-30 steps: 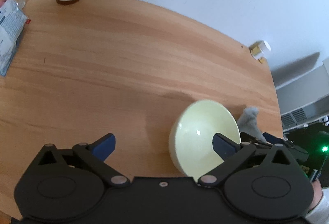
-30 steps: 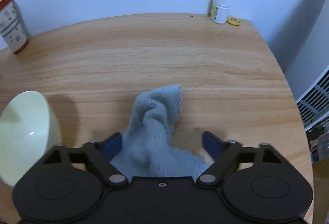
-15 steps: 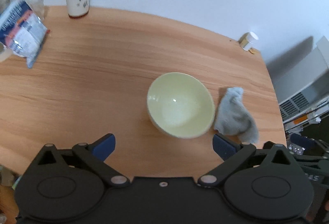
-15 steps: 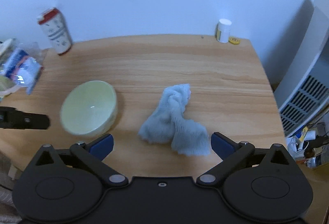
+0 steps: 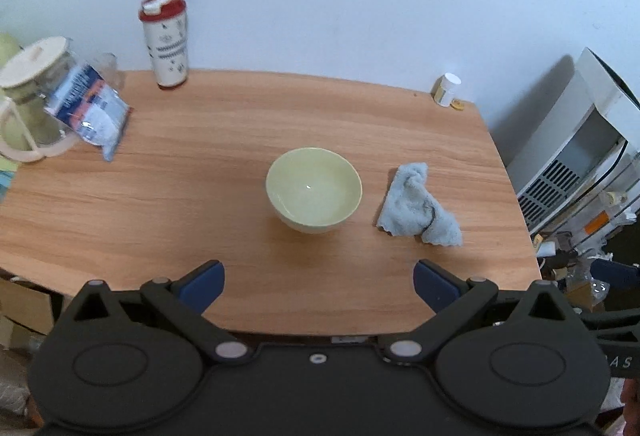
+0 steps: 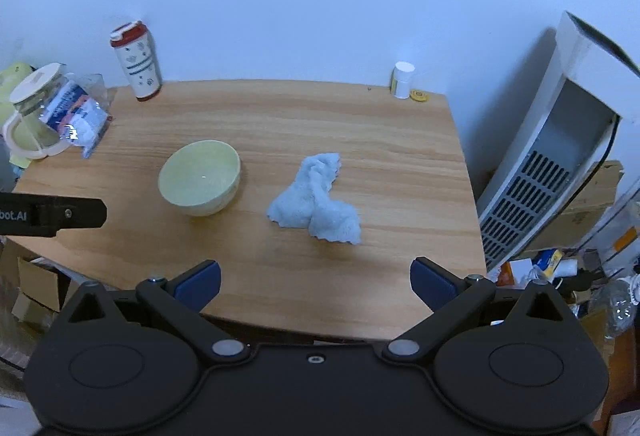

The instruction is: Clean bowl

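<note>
A pale yellow-green bowl [image 5: 314, 189] [image 6: 200, 183] stands upright and empty in the middle of the wooden table [image 5: 200, 163] [image 6: 400, 139]. A crumpled light-blue cloth [image 5: 418, 205] [image 6: 316, 199] lies on the wood just right of it, apart from the bowl. My left gripper [image 5: 318, 286] hangs open above the table's near edge, well back from the bowl, nothing between its blue pads. My right gripper [image 6: 314, 282] is open too, over the near edge in front of the cloth. The left tool's black body [image 6: 52, 215] shows at the left of the right wrist view.
A red-lidded tumbler [image 5: 165, 41] [image 6: 137, 61] stands at the back left by the wall. A lidded jug [image 5: 30, 99] and a plastic packet [image 5: 94, 107] crowd the left edge. A small white bottle [image 5: 446, 89] [image 6: 402, 79] sits back right. A white appliance [image 6: 560, 155] and clutter stand beyond the table's right side.
Both grippers have pulled back and up from the table. The bowl and the cloth, close under the fingers a second ago, now lie free and farther off on the wood.
</note>
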Action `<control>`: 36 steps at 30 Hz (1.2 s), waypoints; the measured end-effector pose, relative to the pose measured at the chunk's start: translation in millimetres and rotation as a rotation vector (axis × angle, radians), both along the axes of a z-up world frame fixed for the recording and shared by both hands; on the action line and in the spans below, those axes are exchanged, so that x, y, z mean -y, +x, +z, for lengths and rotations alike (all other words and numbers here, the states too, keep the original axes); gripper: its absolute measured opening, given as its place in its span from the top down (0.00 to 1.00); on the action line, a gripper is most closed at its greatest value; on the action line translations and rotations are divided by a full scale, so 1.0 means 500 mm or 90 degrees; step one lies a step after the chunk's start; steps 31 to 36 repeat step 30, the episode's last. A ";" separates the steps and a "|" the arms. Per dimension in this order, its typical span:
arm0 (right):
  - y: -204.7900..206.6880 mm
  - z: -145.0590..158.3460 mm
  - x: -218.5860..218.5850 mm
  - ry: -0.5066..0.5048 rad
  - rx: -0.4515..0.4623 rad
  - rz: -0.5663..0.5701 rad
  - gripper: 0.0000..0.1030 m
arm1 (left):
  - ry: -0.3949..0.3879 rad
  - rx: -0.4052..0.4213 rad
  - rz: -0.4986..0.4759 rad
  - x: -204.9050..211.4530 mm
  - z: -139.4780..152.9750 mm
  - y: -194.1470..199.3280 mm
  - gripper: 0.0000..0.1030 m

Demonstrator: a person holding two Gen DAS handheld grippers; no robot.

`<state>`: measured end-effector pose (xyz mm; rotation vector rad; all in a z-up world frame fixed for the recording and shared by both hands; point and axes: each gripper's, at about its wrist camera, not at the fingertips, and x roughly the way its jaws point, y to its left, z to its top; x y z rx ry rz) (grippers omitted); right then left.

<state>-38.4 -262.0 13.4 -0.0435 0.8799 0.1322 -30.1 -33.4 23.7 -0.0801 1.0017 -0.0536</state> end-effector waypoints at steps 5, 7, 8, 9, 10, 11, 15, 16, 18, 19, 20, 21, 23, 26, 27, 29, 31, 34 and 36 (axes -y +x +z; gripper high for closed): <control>-0.046 0.035 0.004 0.010 0.016 0.009 0.00 | 0.063 0.020 -0.004 0.020 0.049 -0.054 0.00; -0.062 0.045 0.005 0.013 0.023 0.009 0.00 | 0.069 0.022 -0.001 0.023 0.060 -0.066 0.00; -0.071 0.050 0.007 0.015 0.024 0.004 0.00 | 0.072 0.024 0.001 0.024 0.065 -0.073 0.00; -0.078 0.055 0.009 0.017 0.024 -0.002 0.00 | 0.072 0.025 0.002 0.025 0.069 -0.078 0.00; -0.086 0.058 0.010 0.016 0.027 -0.005 0.00 | 0.073 0.026 0.003 0.025 0.072 -0.083 0.00; -0.093 0.059 0.010 0.014 0.030 -0.008 0.00 | 0.073 0.027 0.004 0.024 0.074 -0.085 0.00; -0.107 0.056 0.008 0.011 0.034 -0.016 0.00 | 0.071 0.029 0.009 0.021 0.086 -0.101 0.00; -0.109 0.055 0.008 0.014 0.032 -0.017 0.00 | 0.071 0.030 0.007 0.022 0.089 -0.104 0.00; -0.114 0.052 0.007 0.019 0.029 -0.020 0.00 | 0.072 0.034 0.003 0.025 0.093 -0.110 0.00; -0.116 0.051 0.008 0.021 0.030 -0.021 0.00 | 0.075 0.035 0.002 0.026 0.095 -0.112 0.00; -0.118 0.051 0.008 0.023 0.031 -0.025 0.00 | 0.078 0.037 0.001 0.027 0.096 -0.113 0.00; -0.120 0.051 0.008 0.022 0.032 -0.027 0.00 | 0.076 0.038 -0.003 0.027 0.097 -0.114 0.00; -0.122 0.050 0.004 0.014 0.030 -0.027 0.00 | 0.073 0.039 -0.005 0.026 0.097 -0.115 0.00; -0.127 0.050 0.003 0.016 0.029 -0.026 0.00 | 0.068 0.042 -0.004 0.023 0.096 -0.117 0.00; -0.128 0.050 0.003 0.016 0.030 -0.028 0.00 | 0.066 0.043 -0.004 0.022 0.095 -0.118 0.00; -0.131 0.051 0.001 0.014 0.034 -0.027 0.00 | 0.060 0.046 0.000 0.017 0.095 -0.119 0.00; -0.133 0.052 0.000 0.013 0.037 -0.026 0.00 | 0.059 0.046 0.000 0.015 0.095 -0.119 0.00; -0.133 0.052 0.000 0.013 0.037 -0.026 0.00 | 0.059 0.046 0.000 0.015 0.095 -0.119 0.00; -0.133 0.052 0.000 0.013 0.037 -0.026 0.00 | 0.059 0.046 0.000 0.015 0.095 -0.119 0.00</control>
